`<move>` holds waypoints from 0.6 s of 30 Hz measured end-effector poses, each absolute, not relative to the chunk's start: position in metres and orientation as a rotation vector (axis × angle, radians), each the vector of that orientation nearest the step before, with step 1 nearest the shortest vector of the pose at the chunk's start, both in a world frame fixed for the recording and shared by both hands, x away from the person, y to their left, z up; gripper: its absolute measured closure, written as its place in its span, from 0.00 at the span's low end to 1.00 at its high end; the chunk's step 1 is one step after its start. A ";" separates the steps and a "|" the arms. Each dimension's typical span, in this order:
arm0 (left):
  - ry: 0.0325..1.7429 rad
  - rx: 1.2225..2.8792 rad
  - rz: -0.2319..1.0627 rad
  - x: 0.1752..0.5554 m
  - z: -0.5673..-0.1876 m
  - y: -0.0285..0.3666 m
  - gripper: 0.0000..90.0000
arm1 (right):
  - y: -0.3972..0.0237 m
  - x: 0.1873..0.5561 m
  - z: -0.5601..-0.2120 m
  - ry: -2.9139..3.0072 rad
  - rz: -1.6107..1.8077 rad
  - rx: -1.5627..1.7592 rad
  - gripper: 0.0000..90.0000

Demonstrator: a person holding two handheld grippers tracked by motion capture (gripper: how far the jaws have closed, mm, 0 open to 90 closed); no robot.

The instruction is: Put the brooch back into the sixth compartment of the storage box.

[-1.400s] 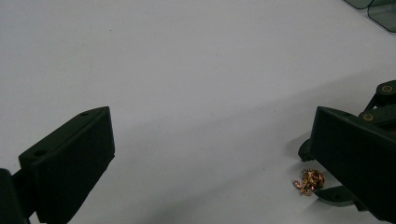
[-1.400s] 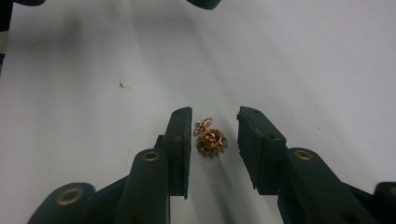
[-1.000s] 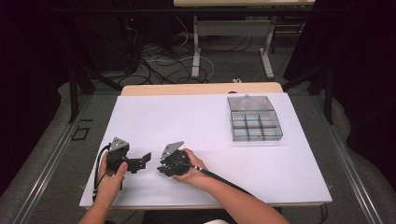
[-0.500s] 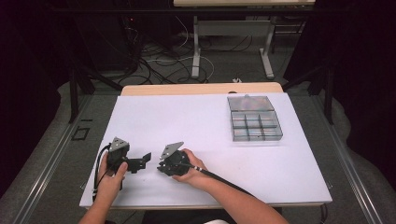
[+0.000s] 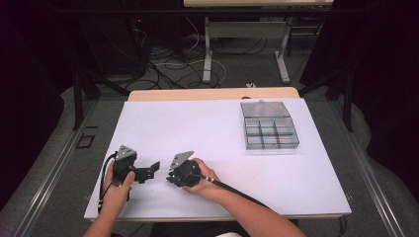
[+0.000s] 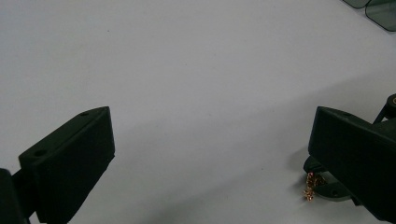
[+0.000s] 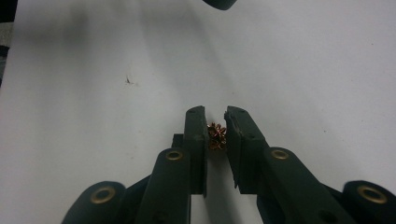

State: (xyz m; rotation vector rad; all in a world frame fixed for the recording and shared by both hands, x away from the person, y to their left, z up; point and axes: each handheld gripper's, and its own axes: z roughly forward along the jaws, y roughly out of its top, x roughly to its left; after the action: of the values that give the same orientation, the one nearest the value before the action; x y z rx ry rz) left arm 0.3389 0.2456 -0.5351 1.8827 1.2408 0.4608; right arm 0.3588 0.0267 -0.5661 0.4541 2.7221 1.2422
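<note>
The person's forearms came in from the near edge in the high view, each hand wrapped around a claw held low over the tabletop [image 5: 276,173], the two close together and angled toward each other. The left claw [image 5: 148,172] had its jaws spread wide apart with nothing between them, its own view showing the two black pads [image 6: 74,158] at opposite sides. The right claw [image 7: 217,135], whose jaws had just been closing, was clamped on a small cluster of coppery rings [image 7: 216,136], the pads pressing it from both sides.
</note>
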 end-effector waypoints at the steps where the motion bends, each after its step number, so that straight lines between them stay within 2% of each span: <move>1: 1.241 1.883 0.461 0.339 -0.535 0.246 0.01 | 0.027 0.359 -0.566 2.721 1.243 0.455 0.88; 18: 1.243 1.881 0.461 0.339 -0.535 0.246 0.01 | 0.020 0.361 -0.560 2.703 1.262 0.485 0.88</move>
State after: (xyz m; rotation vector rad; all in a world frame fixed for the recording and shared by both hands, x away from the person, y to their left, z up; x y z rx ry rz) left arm 0.3388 0.2459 -0.5353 1.8814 1.2431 0.4610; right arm 0.3613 0.0203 -0.5596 0.4847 2.7030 1.2623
